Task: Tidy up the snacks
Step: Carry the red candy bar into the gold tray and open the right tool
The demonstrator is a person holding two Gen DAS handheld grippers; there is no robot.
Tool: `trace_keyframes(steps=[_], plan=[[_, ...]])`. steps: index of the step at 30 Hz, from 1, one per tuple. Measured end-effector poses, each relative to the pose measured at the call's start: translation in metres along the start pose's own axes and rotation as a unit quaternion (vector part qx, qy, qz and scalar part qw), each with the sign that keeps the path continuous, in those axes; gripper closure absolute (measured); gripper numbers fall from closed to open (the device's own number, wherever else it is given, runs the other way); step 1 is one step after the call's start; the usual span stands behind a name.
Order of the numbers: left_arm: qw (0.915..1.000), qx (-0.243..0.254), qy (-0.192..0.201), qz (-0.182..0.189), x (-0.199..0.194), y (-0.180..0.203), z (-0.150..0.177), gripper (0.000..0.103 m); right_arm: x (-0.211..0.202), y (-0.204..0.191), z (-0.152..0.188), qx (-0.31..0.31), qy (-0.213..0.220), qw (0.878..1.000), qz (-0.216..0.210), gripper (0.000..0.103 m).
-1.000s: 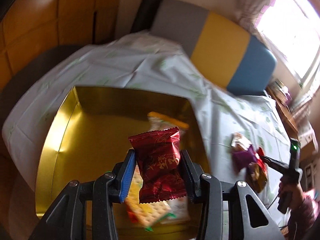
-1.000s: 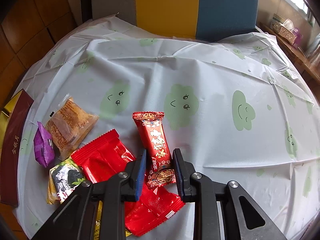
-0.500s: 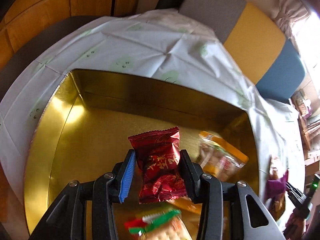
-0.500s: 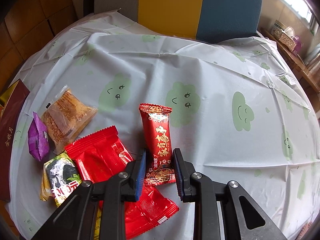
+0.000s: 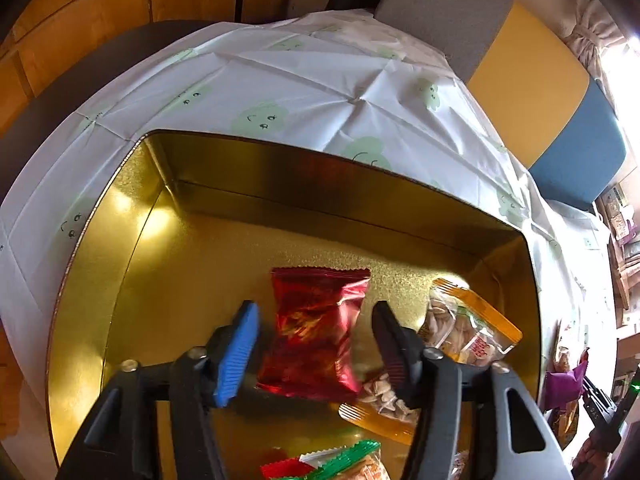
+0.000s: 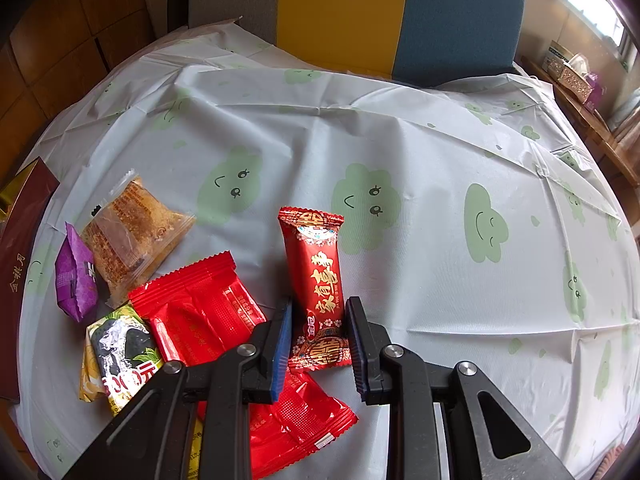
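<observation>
In the left wrist view a shiny dark red snack packet (image 5: 316,328) sits in the gold tin (image 5: 320,184). It lies between the fingers of my left gripper (image 5: 314,308), whose jaws are opening, with a gap showing on each side of it. In the right wrist view my right gripper (image 6: 319,304) is shut on the lower end of a long red packet with gold characters (image 6: 316,256), just above the cloth. To its left lie a big red packet (image 6: 200,312), a pastry in clear wrap (image 6: 132,236), a purple packet (image 6: 76,276) and a yellow-black packet (image 6: 120,356).
The tin also holds two clear orange-edged nut packets (image 5: 468,332) (image 5: 384,404) and a green-red packet (image 5: 348,460). Its maroon outer wall (image 6: 20,272) borders the snack pile on the left. A white cloud-print tablecloth (image 6: 440,140) covers the table, and a grey, yellow and blue chair back (image 6: 344,12) stands behind it.
The left gripper sank into the tin with the dark red packet, then its jaws spread and let go of the packet. The right gripper kept still, shut on its packet.
</observation>
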State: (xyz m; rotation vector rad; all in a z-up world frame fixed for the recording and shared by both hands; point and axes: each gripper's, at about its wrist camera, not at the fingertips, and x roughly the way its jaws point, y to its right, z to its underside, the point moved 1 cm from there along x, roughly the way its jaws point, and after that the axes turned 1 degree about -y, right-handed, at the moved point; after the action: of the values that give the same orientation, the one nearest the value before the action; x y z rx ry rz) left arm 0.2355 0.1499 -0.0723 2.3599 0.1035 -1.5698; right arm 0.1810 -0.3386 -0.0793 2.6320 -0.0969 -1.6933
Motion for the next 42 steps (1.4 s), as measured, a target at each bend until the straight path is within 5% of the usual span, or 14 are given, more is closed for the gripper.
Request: trace_keyframes(steps=[4,11,21,42], plan=[[0.9999,0.003,0.015,-0.005,-0.017,0.0,0.005,0.041,0.0,-0.001,0.0,-0.001,0.0,1.0,0.001,0.077],[0.9912,0.081,0.104,-0.015,-0.084,0.03,0.051,0.041,-0.001,-0.002,-0.002,0.007,-0.002,1.0,0.0,0.078],[0.9757,0.154,0.156,-0.01,-0.133,0.052,0.124,0.041,-0.033,-0.002,-0.006,0.033,0.038,0.997,-0.061,0.079],[0.9772,0.134,0.157,-0.049,-0.135,0.025,0.161,0.041,-0.11,-0.197,0.027,-0.126,0.072,0.968,-0.205,0.079]])
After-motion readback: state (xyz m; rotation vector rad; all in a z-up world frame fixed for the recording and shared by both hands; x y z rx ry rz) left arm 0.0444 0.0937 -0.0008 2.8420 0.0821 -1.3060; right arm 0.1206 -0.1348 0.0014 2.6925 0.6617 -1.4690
